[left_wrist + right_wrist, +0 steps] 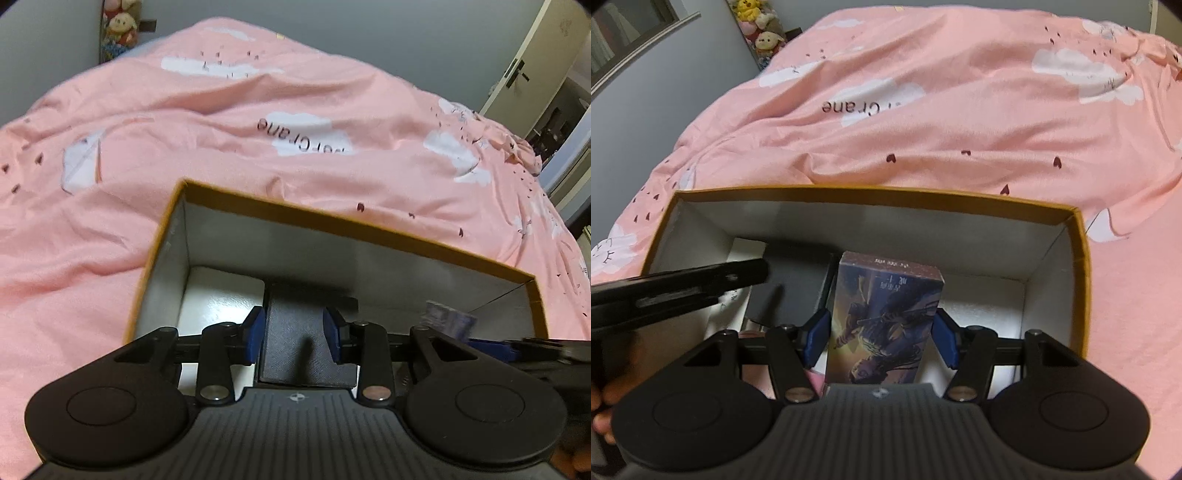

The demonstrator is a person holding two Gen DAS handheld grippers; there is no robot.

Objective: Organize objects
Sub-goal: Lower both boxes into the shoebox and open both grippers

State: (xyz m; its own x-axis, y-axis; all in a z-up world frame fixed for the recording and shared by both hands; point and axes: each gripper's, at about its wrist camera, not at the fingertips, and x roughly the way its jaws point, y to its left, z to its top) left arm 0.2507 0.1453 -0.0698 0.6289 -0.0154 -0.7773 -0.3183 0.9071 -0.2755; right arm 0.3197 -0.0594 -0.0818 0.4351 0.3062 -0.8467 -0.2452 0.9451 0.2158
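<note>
An open cardboard box (369, 230) with an orange rim and white inside sits on the pink bed; it also shows in the right wrist view (886, 195). My left gripper (295, 338) is inside the box, shut on a dark textured case (295, 332) at the box's left side. My right gripper (882, 338) is inside the box, shut on a purple illustrated card box (886, 314), held upright near the middle. The dark case (790, 291) and the left gripper's body (676, 291) show left of the card box. The card box's top (448, 319) shows at the right.
A pink duvet (258, 147) with white clouds covers the bed all around the box. Plush toys (757, 26) stand at the far corner by the grey wall. A door (532, 66) is at the far right.
</note>
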